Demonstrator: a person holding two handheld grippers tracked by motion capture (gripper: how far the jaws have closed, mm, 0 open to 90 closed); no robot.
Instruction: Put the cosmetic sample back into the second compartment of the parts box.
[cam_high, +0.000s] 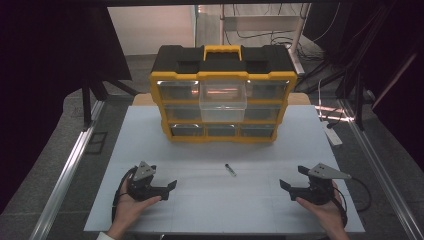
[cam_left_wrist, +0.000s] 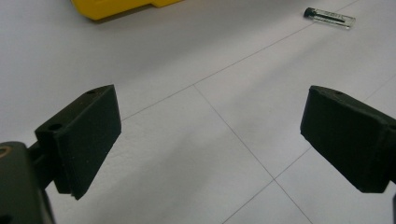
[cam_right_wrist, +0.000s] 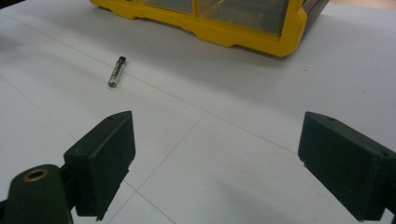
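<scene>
1. Two grippers rest low over the white table (cam_high: 150, 150), one in each of the person's hands, and we see both near the front edge in the high view.
2. The left gripper (cam_high: 172, 185) sits at the front left, its jaws pointing inward toward the middle of the table. In the left gripper view (cam_left_wrist: 210, 144) its jaws stand wide apart with only bare table between them, so we call it released and holding nothing.
3. The right gripper (cam_high: 284, 184) sits at the front right, its jaws also pointing inward. In the right gripper view (cam_right_wrist: 215, 158) its jaws are spread just as wide, with nothing between them: released as well.
4. A small clear vial (cam_high: 230, 169) with a dark cap lies flat on the table between the two grippers, a little farther back than either and well apart from both. We also see it at the upper right of the left gripper view (cam_left_wrist: 329, 17) and at the upper left of the right gripper view (cam_right_wrist: 116, 71), where its contents look greenish.
5. Behind the vial stands a yellow and black organizer (cam_high: 222, 52) with three rows of clear drawers.
6. One drawer (cam_high: 223, 100), the middle one of the top row, is pulled out toward the person.
</scene>
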